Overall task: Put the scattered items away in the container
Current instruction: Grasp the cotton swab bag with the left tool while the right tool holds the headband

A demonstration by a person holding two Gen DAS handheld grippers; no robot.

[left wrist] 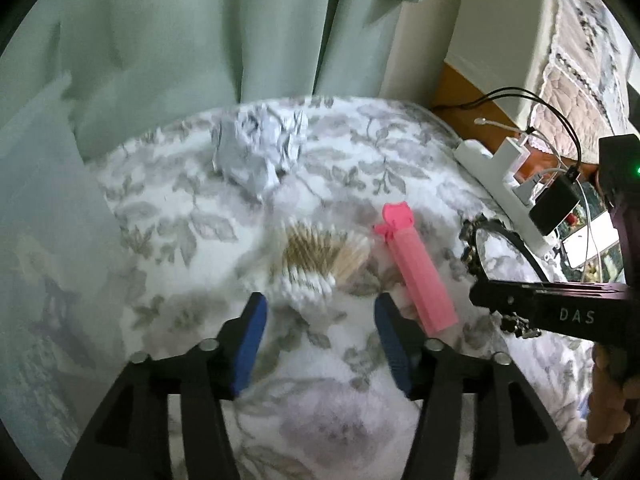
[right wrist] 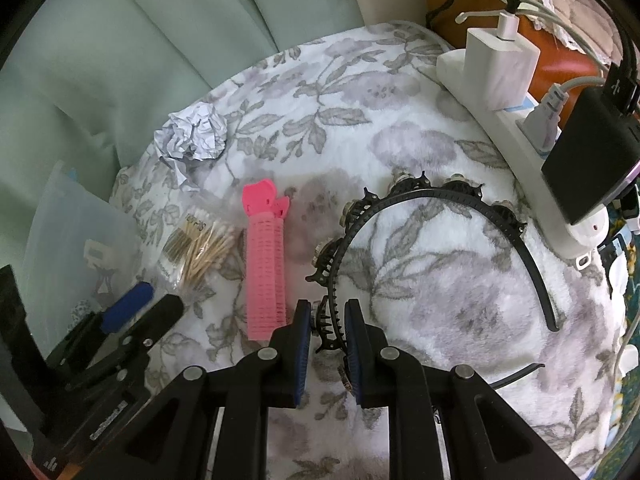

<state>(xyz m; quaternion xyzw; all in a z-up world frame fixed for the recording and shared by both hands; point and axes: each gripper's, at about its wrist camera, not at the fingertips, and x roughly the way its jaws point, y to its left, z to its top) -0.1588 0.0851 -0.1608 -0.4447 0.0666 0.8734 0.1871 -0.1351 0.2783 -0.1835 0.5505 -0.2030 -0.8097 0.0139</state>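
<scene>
On the floral blanket (right wrist: 440, 280) lie a crumpled paper ball (right wrist: 194, 136), a bag of cotton swabs (right wrist: 200, 246), a pink hair roller (right wrist: 266, 264) and a black toothed headband (right wrist: 432, 196). My right gripper (right wrist: 329, 305) has its blue pads drawn in close on both sides of the headband's near end. My left gripper (left wrist: 321, 298) is open just short of the cotton swabs (left wrist: 316, 256), with the pink roller (left wrist: 416, 268) to its right. The translucent container (right wrist: 60, 220) stands at the blanket's left edge, with a few items inside.
A white power strip (right wrist: 520, 128) with chargers and cables runs along the blanket's right edge. Pale green curtains (left wrist: 180, 40) hang behind. The paper ball (left wrist: 260, 152) is at the far side. The right gripper's body (left wrist: 560, 312) reaches in beside the left one.
</scene>
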